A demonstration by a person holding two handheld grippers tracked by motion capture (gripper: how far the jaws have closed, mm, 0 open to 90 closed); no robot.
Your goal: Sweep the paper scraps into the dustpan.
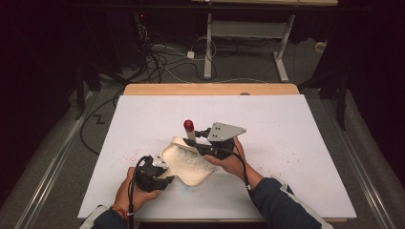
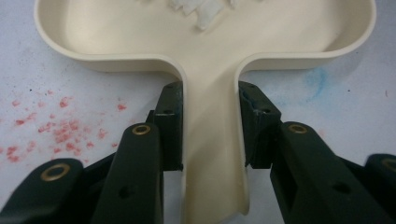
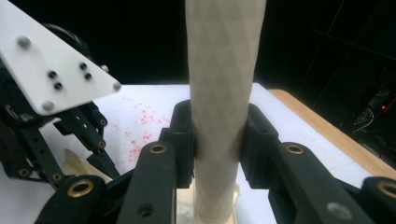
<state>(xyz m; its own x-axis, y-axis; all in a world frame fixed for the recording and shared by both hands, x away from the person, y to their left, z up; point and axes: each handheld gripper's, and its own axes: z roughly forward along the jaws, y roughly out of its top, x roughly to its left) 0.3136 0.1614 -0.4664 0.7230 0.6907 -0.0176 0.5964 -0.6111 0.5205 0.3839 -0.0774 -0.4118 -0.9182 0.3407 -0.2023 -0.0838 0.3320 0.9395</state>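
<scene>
Closest to me, my left gripper [image 2: 212, 130] has its jaws clamped on either side of the narrow handle of a cream tray [image 2: 212, 70], pads pressed against both handle walls. That tray [image 1: 188, 164] lies flat on the white table [image 1: 296, 143], just ahead of my left hand [image 1: 136, 191], and its wide bowl holds a scatter of white crumbled bits [image 2: 203, 9]. Red specks [image 2: 56, 126] dust the table to the left of the handle, and a faint blue smudge [image 2: 317, 79] marks it on the right. A little farther out, my right gripper [image 3: 218, 135] holds its jaws tight around a pale, faceted pestle [image 3: 219, 70], which stands upright with its lower end down in the tray. From above, the pestle [image 1: 190, 131] carries a red top and rises over the far side of the bowl, my right hand [image 1: 231, 160] behind it. Beyond the table's wooden far edge, cables [image 1: 162, 57] lie on a grey floor beside a white table frame [image 1: 210, 43].
</scene>
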